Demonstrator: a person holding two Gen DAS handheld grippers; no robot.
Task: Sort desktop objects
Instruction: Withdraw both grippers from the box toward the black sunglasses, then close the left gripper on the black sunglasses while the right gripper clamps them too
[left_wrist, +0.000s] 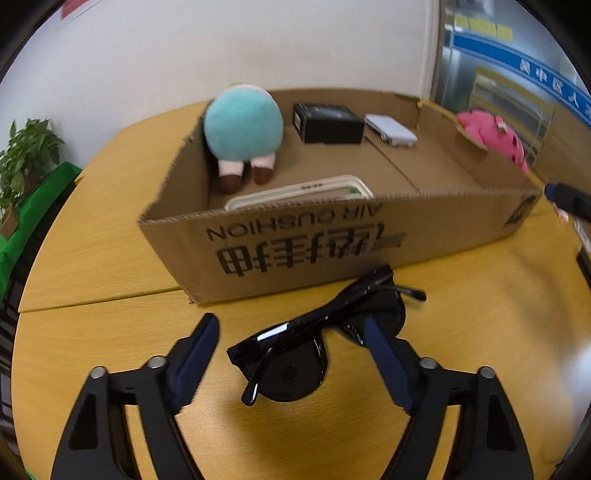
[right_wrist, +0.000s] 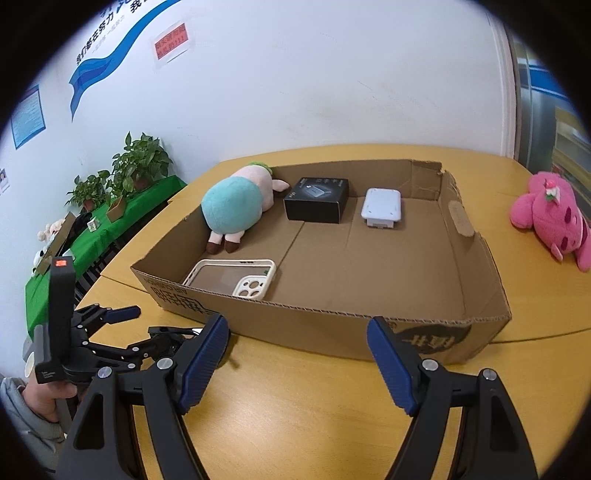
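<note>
Black folded sunglasses (left_wrist: 314, 332) lie on the yellow wooden table (left_wrist: 103, 251), just in front of the shallow brown cardboard box (left_wrist: 295, 247), and the left gripper (left_wrist: 291, 328) straddles them with its blue-padded fingers (left_wrist: 195, 354) spread apart; the right-hand pad looks to lie against or over the frame, the other stands clear. Judging by the task, the step in hand is to pick the glasses up for the box. A good grip would close across the thick frame front, not the thin temple arms (those look apt to flex or slip), and lift straight before crossing the box's near wall. Room remains inside between the white phone case (left_wrist: 303, 194), teal plush toy (left_wrist: 243, 129) and black carton (left_wrist: 327, 123). Beside it, the right gripper (right_wrist: 297, 341) hovers empty, fingers spread wide.
</note>
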